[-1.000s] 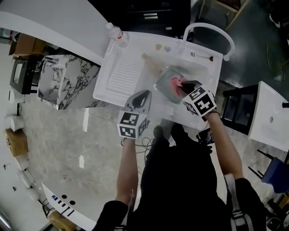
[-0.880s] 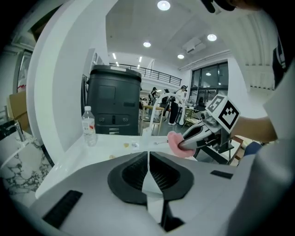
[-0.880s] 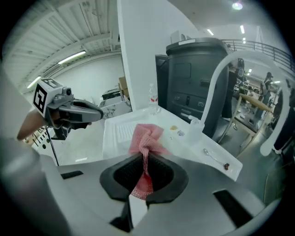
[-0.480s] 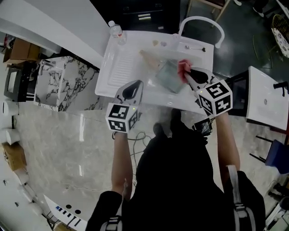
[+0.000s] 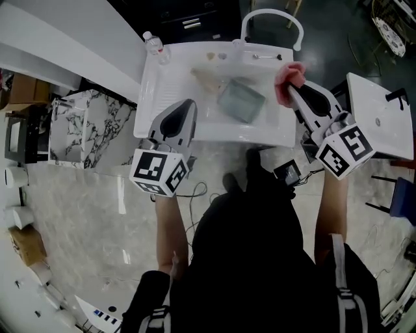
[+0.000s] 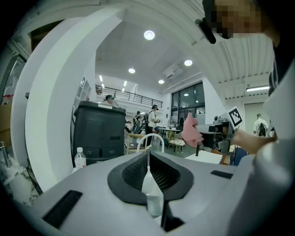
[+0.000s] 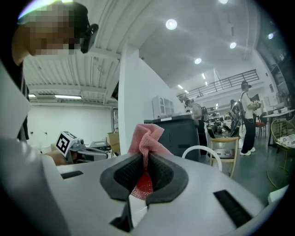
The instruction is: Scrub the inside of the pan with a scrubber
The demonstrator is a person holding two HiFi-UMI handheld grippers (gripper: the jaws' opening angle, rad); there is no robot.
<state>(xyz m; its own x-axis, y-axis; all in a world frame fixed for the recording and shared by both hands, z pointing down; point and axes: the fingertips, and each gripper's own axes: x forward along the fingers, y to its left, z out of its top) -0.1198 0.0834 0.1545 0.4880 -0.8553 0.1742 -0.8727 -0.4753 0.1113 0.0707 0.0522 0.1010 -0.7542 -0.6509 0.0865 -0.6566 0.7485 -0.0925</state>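
Observation:
The grey-green square pan (image 5: 241,100) lies in the white sink (image 5: 195,130), its pale handle (image 5: 207,79) pointing to the far left. My right gripper (image 5: 290,88) is raised over the sink's right edge, clear of the pan. It is shut on the pink mesh scrubber (image 5: 287,80), which bunches up above the jaws (image 7: 145,137). My left gripper (image 5: 189,104) hovers over the sink's near left edge, shut with nothing in it (image 6: 148,159). Across the sink in the left gripper view is the scrubber (image 6: 190,130).
A white arched faucet (image 5: 271,15) stands at the sink's far side. A water bottle (image 5: 154,45) sits at the far left corner by the ribbed drainboard (image 5: 170,84). A white table (image 5: 379,110) is to the right. Cables (image 5: 195,192) lie on the marble floor.
The right gripper has lifted the scrubber out of the pan and moved it right, off the basin. Both grippers have risen toward the head camera. The pan has stayed in the sink.

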